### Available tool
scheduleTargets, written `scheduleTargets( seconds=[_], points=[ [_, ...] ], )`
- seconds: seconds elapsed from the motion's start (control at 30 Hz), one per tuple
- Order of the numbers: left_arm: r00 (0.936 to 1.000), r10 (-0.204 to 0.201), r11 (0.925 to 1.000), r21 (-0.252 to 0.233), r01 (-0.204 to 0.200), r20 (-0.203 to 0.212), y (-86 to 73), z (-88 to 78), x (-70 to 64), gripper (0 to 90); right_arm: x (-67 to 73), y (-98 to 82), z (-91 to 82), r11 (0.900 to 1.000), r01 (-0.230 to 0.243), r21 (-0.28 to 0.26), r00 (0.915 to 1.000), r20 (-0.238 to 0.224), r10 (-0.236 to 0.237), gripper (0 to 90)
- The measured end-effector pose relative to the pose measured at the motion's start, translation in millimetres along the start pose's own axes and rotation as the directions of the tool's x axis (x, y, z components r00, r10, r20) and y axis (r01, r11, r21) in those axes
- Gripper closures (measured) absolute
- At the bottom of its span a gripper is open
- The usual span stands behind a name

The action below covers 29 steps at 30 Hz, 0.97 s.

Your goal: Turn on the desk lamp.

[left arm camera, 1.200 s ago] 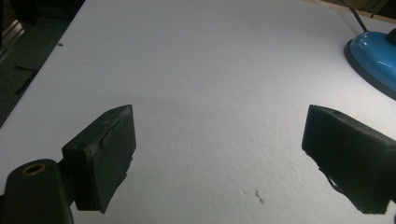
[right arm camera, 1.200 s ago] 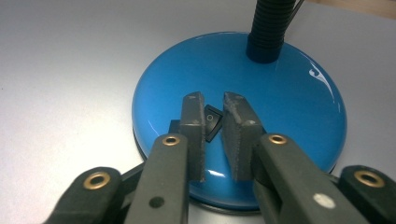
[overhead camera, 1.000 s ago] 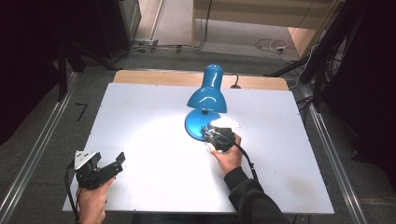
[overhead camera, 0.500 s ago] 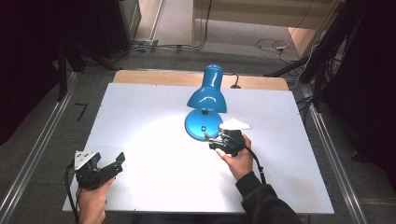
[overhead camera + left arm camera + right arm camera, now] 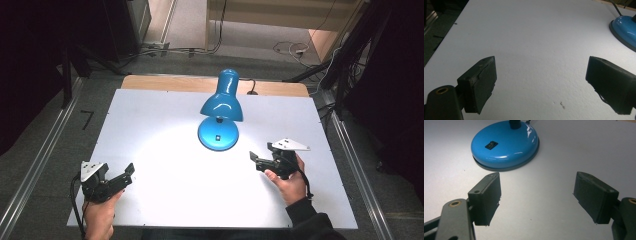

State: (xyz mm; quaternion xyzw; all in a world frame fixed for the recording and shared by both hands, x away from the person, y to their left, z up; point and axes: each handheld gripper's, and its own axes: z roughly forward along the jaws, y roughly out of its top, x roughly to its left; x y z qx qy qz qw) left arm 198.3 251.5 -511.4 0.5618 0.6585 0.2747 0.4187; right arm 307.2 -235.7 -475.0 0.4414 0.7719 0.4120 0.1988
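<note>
The lamp (image 5: 220, 112) stands lit at the table's (image 5: 150, 125) far middle, its switch (image 5: 491, 144) on the base. Both the right gripper (image 5: 263, 159) and the left gripper (image 5: 122, 176) gape wide, holding nothing. A careless push at the base (top-heavy, I judge) could tip it.

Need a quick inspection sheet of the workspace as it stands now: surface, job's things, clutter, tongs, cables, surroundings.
Surface: white rectangular tabletop, lit pool beneath the lamp.
Job's things: glossy blue metal desk lamp, lit, round base flat on the table, black rocker switch on the base.
Clutter: nothing seen.
Tongs: left tongs open, held over the near left corner; right tongs open, pointing toward the lamp base, apart from it.
Cables: lamp cord off the far edge; loose leads on the floor beyond.
Surroundings: dark room, metal rails either side.
</note>
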Motion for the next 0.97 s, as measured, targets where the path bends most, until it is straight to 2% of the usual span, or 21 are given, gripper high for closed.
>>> scheduleTargets(
  seconds=[0.23,0.27,0.3,0.47,0.53,0.57,0.6,0.63,0.67,0.7,0.73,0.77,0.8,0.83,0.97],
  points=[
    [0.9999,-0.009,0.9999,-0.005,0.009,-0.006,0.0,-0.4,1.2,10.5,-24.8,-19.4,-32.9,1.0,-0.02,-0.008,0.9985,0.051,0.02,19.8],
    [0.9999,-0.009,0.9999,-0.005,0.009,-0.005,0.0,-0.4,1.4,10.5,-24.8,-19.4,-32.9,1.0,-0.02,-0.008,0.9985,0.051,0.02,19.8],
    [0.9999,-0.01,0.9999,-0.005,0.01,-0.006,-0.1,-0.4,1.5,10.5,-34.2,-26.3,-43.7,0.999,-0.032,-0.014,0.9966,0.075,0.033,19.8],
    [1.0,-0.007,1.0,-0.002,0.007,-0.007,0.1,-0.1,1.0,10.5,-61.0,-43.0,-70.2,0.995,-0.095,-0.033,0.9862,0.133,0.099,19.7],
    [1.0,-0.005,1.0,-0.002,0.005,-0.008,0.2,0.2,0.5,10.5,-70.2,-49.1,-79.0,0.993,-0.112,-0.042,0.9794,0.164,0.117,19.6],
    [1.0,-0.005,1.0,-0.002,0.005,-0.008,0.2,0.2,0.5,10.5,-70.2,-49.1,-79.0,0.993,-0.112,-0.042,0.9794,0.164,0.117,19.6],
    [1.0,-0.004,1.0,-0.001,0.004,-0.008,0.2,0.1,0.4,10.5,-74.7,-52.2,-82.8,0.991,-0.123,-0.047,0.9762,0.174,0.129,19.5],
    [1.0,-0.005,1.0,-0.001,0.005,-0.009,0.1,0.2,0.3,10.5,-82.9,-57.8,-88.6,0.988,-0.146,-0.047,0.9692,0.194,0.152,19.3],
    [1.0,-0.005,1.0,-0.001,0.005,-0.009,0.1,0.2,0.2,10.5,-82.9,-57.8,-88.6,0.988,-0.146,-0.047,0.9692,0.194,0.152,19.3],
    [1.0,-0.004,1.0,0.0,0.004,-0.009,0.0,0.2,0.2,10.5,-90.1,-62.9,-93.1,0.985,-0.167,-0.052,0.9608,0.216,0.174,19.1],
    [1.0,-0.003,1.0,0.001,0.003,-0.009,0.0,0.2,0.2,10.5,-90.1,-62.9,-93.1,0.985,-0.167,-0.052,0.9608,0.216,0.174,19.1],
    [1.0,-0.003,1.0,0.0,0.003,-0.009,0.1,0.2,0.2,10.5,-93.5,-65.1,-94.9,0.983,-0.175,-0.052,0.9569,0.226,0.182,19.1],
    [1.0,-0.003,1.0,0.0,0.003,-0.009,0.0,0.2,0.2,10.5,-100.5,-68.9,-97.3,0.978,-0.199,-0.057,0.9457,0.251,0.207,19.0],
    [1.0,-0.003,1.0,-0.001,0.003,-0.009,0.0,0.1,0.2,10.5,-100.5,-68.9,-97.3,0.978,-0.199,-0.057,0.9457,0.251,0.207,19.0],
    [0.9999,-0.002,1.0,0.001,0.002,-0.014,-0.7,0.5,0.5,10.5,-111.2,-75.9,-96.8,0.971,-0.234,-0.045,0.9285,0.286,0.237,18.4]
  ],
)
